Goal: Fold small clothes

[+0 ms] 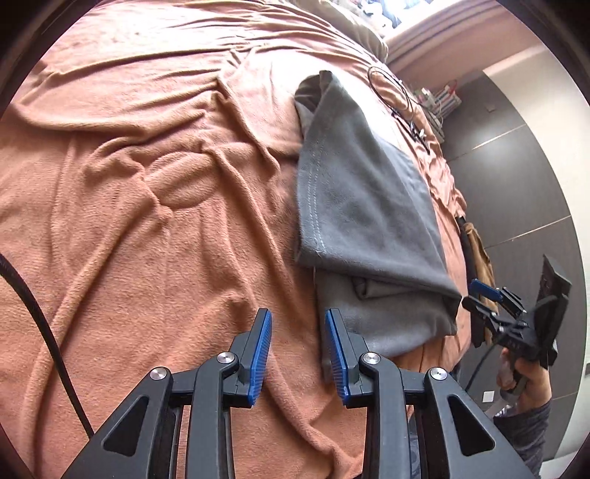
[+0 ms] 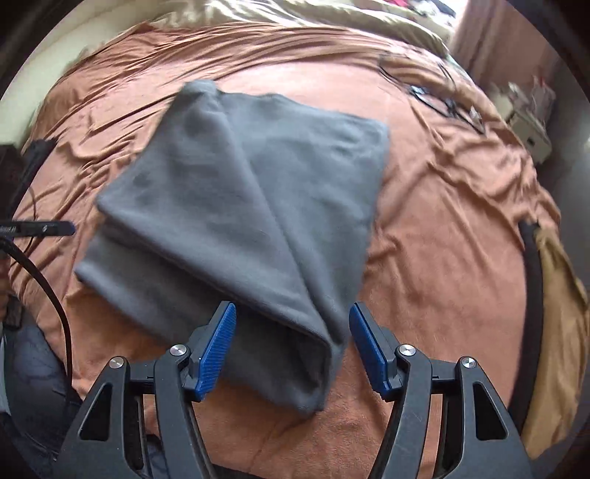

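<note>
The grey cloth [image 2: 236, 206] lies folded over on the orange blanket [image 1: 147, 184] (edges uneven); squaring remains. Both the left gripper [image 1: 298, 350] and the right gripper [image 2: 291, 346] hang empty above it, jaws parted.

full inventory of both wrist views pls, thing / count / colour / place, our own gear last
grey garment: 1, dark grey, folded over, lying on the bedspread, mid-frame in both views
bedspread: 1, terracotta orange, wrinkled, covers the bed
bedding: 1, beige, at the far end of the bed
thin cable: 1, black, looped on the bedspread beyond the garment
tan cloth: 1, tan, at the bed's right edge
clutter on a stand: count unclear, mixed, beside the bed, too small to name
left gripper: 1, black with blue pads, open, nothing between the pads, over the garment's near edge
right gripper: 1, black with blue pads, open over the garment's near corner, pads not pressing it
hand: 1, holding the right gripper's handle
</note>
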Available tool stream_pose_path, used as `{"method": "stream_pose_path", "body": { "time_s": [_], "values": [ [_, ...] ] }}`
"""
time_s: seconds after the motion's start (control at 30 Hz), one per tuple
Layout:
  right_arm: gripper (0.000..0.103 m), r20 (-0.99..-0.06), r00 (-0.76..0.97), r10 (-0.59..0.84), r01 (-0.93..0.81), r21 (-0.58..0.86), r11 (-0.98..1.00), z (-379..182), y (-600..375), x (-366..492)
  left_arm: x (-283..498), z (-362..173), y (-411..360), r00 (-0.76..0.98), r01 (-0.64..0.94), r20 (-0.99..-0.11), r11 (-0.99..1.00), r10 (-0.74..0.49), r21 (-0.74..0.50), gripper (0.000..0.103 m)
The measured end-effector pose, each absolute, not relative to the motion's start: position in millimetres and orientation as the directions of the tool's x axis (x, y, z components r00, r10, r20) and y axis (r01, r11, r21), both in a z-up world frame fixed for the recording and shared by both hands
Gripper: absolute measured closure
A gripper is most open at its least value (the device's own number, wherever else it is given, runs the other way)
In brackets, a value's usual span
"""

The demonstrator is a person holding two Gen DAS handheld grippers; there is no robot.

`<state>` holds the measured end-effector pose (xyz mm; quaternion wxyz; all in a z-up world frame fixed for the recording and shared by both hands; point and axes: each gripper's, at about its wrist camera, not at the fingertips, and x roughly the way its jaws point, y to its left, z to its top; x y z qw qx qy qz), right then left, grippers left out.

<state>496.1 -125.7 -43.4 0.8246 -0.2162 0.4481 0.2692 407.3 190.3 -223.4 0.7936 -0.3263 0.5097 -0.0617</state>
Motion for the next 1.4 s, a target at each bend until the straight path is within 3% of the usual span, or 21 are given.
{"method": "stream_pose_path", "body": {
  "time_s": [0.1, 0.4, 0.97, 1.03, 1.1, 1.13, 1.4],
  "values": [
    [0.041, -0.849, 0.454, 0.271, -0.723, -0.173, 0.669, -44.8, -94.2, 476.2, 402.0, -224.2, 198.3, 0.480, -0.240, -0.763, 0.772, -0.433, -0.589, 0.071],
    [0.055, -0.872, 0.398, 0.285, -0.825, -0.204, 0.528, -56.6, -28.6, 464.4, 380.4, -223.9, 233.4, 0.512, -0.278, -0.750, 0.745, -0.419, -0.606, 0.071],
    [0.055, -0.894, 0.399, 0.203, -0.876, -0.307, 0.372, -104.1, 41.2, 489.4, 355.5, -230.6, 275.4, 0.539, -0.354, -0.750, 0.704, -0.385, -0.616, 0.071],
    [0.065, -0.895, 0.382, 0.229, -0.880, -0.276, 0.387, -102.3, 39.0, 493.8, 356.3, -228.9, 274.9, 0.540, -0.353, -0.750, 0.706, -0.382, -0.613, 0.071],
    [0.090, -0.894, 0.363, 0.264, -0.885, -0.241, 0.399, -97.2, 37.2, 495.5, 358.1, -227.8, 273.6, 0.540, -0.350, -0.750, 0.708, -0.382, -0.613, 0.071],
    [0.095, -0.891, 0.360, 0.278, -0.883, -0.229, 0.409, -93.0, 34.8, 496.3, 359.7, -227.2, 272.3, 0.540, -0.348, -0.750, 0.710, -0.383, -0.613, 0.071],
    [0.098, -0.837, 0.396, 0.377, -0.854, -0.184, 0.487, -47.1, 5.2, 513.6, 377.2, -221.2, 254.4, 0.532, -0.318, -0.750, 0.728, -0.394, -0.608, 0.071]
  ]
}}
